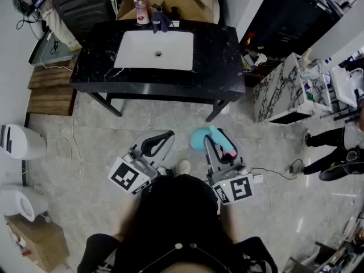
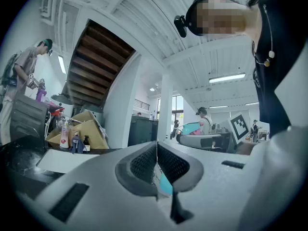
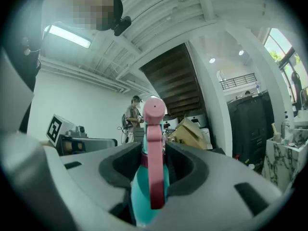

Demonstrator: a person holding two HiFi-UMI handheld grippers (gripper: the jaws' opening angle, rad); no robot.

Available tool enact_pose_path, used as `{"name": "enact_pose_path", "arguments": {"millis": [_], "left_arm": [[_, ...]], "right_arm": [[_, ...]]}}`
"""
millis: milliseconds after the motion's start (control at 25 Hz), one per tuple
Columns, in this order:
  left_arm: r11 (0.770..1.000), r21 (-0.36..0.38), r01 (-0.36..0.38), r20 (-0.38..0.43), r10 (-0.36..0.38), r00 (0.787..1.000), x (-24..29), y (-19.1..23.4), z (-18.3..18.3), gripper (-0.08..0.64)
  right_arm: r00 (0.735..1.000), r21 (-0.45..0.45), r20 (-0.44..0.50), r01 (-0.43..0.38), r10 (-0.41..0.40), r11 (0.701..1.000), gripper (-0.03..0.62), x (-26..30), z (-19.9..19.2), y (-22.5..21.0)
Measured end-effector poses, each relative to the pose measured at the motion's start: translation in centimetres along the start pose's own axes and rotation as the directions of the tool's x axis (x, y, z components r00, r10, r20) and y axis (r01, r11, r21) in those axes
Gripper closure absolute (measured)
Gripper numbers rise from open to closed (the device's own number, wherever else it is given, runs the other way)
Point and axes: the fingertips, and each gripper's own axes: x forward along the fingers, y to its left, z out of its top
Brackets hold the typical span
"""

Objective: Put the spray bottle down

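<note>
The spray bottle (image 1: 200,139) has a teal body and a pink trigger head (image 3: 153,129). My right gripper (image 1: 218,144) is shut on it, with the dark pads (image 3: 185,170) pressed on both sides of its neck. It hangs in the air at waist height, well short of the black counter (image 1: 219,67) with the white sink (image 1: 156,50). My left gripper (image 1: 161,140) hovers beside it to the left. Its two pads (image 2: 144,163) meet with nothing between them. The bottle's base is hidden in the right gripper view.
Bottles (image 1: 141,9) and a dark cloth (image 1: 160,20) stand at the counter's back edge. A marble-faced cabinet (image 1: 278,90) is to the right, a white bin (image 1: 20,141) and wooden pallets (image 1: 48,90) to the left. A person's legs (image 1: 335,152) show far right.
</note>
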Motion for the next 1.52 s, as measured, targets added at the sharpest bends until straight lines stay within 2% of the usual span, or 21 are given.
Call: {"name": "enact_pose_path", "arguments": {"millis": [520, 920, 1160, 1520], "left_arm": [[1.0, -0.011, -0.02, -0.005, 0.02, 1.0, 1.4, -0.3, -0.5, 0.551], [0.999, -0.03, 0.015, 0.003, -0.015, 1.0, 3.3, -2.0, -1.8, 0.551], [0.999, -0.039, 0.021, -0.004, -0.021, 1.0, 4.4, -3.4, -2.5, 0.551], [0.999, -0.044, 0.014, 0.005, -0.013, 1.0, 6.5, -1.2, -2.6, 0.551]], "right_arm": [[1.0, 0.011, -0.006, 0.001, -0.001, 1.0, 0.434, -0.4, -0.1, -2.0], [0.999, 0.015, -0.025, -0.02, 0.021, 1.0, 0.434, -1.8, -0.8, -3.8], [0.999, 0.101, 0.003, -0.045, 0.045, 0.994, 0.433, -1.9, -0.7, -5.8], [0.998, 0.096, 0.013, -0.061, 0.06, 0.993, 0.434, 0.4, -0.5, -7.5]]}}
